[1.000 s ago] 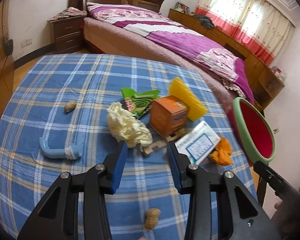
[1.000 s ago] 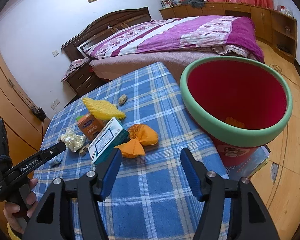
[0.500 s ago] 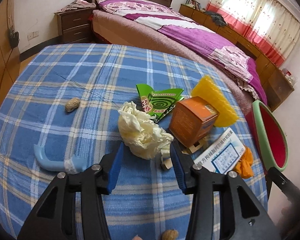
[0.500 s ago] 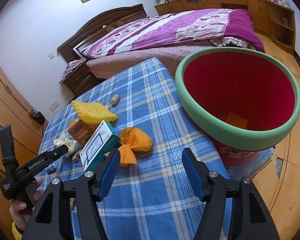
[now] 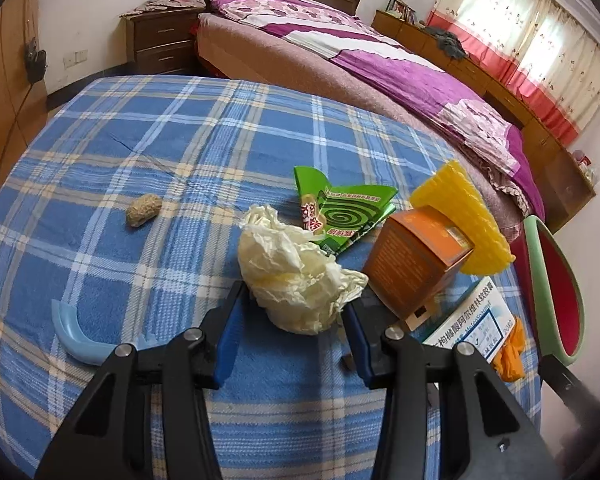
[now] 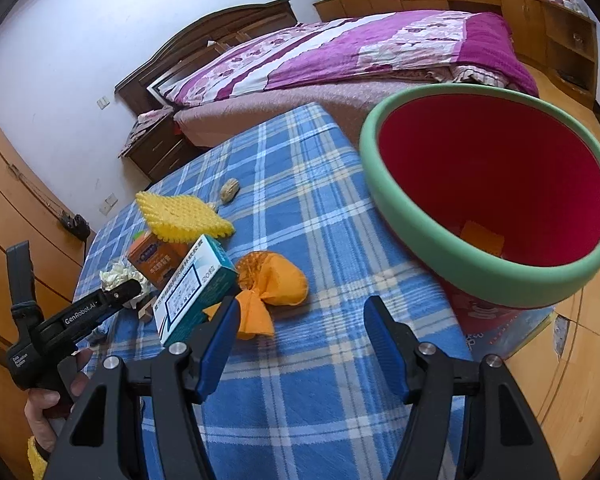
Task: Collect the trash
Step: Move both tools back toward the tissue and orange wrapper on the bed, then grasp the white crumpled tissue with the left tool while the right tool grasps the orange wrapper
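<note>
A crumpled cream tissue lies on the blue plaid tablecloth. My left gripper is open and low over the cloth, and the tissue's near end sits between its blue fingertips. Around it lie a green coil packet, an orange box, a yellow foam net and a white-teal medicine box. My right gripper is open and empty, with an orange wrapper just beyond its left finger. The red bin with a green rim stands off the table's right edge.
A peanut and a pale blue plastic hook lie left of the tissue. Another peanut sits farther back. An orange scrap lies inside the bin. A bed and a nightstand stand behind the table. A hand holds the left gripper.
The left gripper came forward and down, and the tissue now sits between its fingertips, which stand slightly wider. The right gripper edged closer to the orange wrapper.
</note>
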### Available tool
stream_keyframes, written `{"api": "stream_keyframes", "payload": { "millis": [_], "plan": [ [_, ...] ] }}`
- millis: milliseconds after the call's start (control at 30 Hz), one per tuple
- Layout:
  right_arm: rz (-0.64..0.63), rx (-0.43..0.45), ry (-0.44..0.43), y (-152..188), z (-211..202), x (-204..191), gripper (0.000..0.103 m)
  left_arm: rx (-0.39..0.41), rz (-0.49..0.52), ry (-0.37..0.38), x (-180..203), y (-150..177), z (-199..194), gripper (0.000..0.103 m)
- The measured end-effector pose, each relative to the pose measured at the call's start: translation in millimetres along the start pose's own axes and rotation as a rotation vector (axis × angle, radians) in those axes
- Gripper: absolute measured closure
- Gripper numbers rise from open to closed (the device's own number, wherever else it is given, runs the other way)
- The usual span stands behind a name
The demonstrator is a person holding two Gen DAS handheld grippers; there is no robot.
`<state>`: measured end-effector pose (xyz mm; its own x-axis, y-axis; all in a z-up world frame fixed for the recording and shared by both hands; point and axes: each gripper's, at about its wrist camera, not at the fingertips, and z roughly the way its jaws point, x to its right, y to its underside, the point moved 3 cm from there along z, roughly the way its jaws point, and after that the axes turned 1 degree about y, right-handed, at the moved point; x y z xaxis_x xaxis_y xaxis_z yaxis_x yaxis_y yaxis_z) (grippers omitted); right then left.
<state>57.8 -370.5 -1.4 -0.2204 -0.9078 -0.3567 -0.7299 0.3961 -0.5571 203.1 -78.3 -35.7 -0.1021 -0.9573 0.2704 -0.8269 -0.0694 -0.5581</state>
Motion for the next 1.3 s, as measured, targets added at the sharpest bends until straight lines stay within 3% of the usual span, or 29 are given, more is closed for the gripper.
{"api": "stream_keyframes", "payload": {
  "millis": [67,133,533,800,967,1300],
  "plan": [
    [-0.010,-0.005,-0.003,0,3,-4,0.036,0.012,0.005,0.019,-1,1,-2,0.067],
    [-0.020,-0.011,-0.004,0,7,-8,0.036,0.030,0.016,0.034,0,2,-7,0.070],
    [-0.079,-0.055,-0.004,1,34,-33,0.037,0.045,0.027,0.087,2,7,-23,0.071],
    [-0.112,-0.062,-0.003,6,41,-38,0.080,0.053,0.041,0.108,6,12,-35,0.071],
    [-0.116,-0.040,0.002,10,34,-37,0.092,0.056,0.051,0.121,9,15,-43,0.071],
    [-0.094,0.040,-0.019,18,-5,-35,0.093,0.071,0.075,0.154,20,24,-64,0.071]
  ]
}}
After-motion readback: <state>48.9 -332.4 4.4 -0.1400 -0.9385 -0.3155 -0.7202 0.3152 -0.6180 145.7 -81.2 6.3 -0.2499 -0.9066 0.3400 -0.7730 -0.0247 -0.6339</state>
